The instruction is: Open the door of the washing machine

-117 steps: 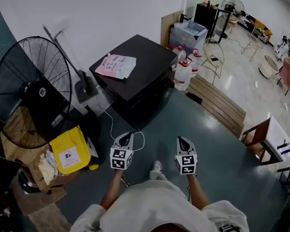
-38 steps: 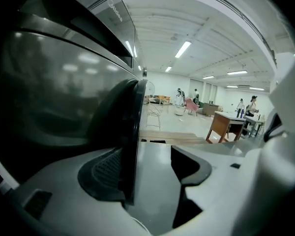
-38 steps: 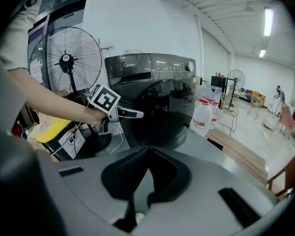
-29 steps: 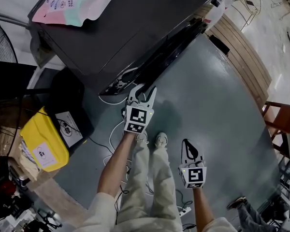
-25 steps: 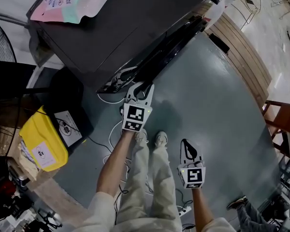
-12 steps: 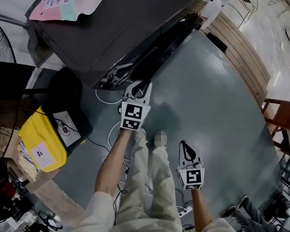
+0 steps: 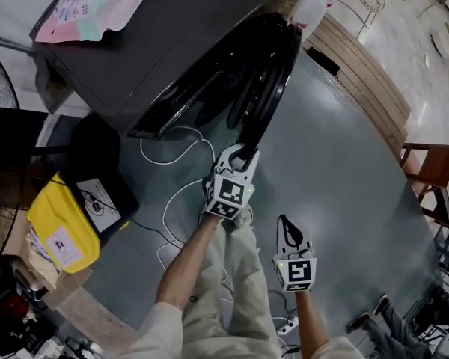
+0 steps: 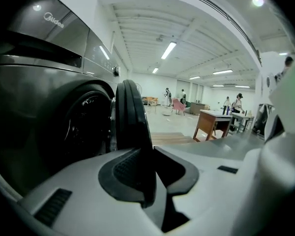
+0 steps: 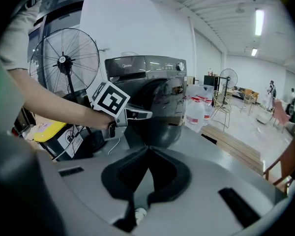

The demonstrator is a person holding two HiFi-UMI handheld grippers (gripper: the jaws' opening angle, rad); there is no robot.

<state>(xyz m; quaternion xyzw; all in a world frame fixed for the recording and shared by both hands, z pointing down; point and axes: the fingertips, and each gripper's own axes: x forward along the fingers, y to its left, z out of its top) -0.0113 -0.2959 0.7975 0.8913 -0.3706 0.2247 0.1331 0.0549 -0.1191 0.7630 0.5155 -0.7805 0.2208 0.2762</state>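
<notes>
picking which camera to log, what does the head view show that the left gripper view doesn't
Head view only: the pink pouch on top of the washing machine, the yellow container on the floor, and the right gripper, shut, beside the person's leg. Left gripper view only: ceiling lights and a wooden table far across the room. Both: the door swung open, its edge gripped by the left gripper, whose jaws have just eased slightly wider.

The door (image 8: 132, 113) edge vanishes behind the left gripper (image 8: 147, 155) fingers (image 8: 120, 173).
</notes>
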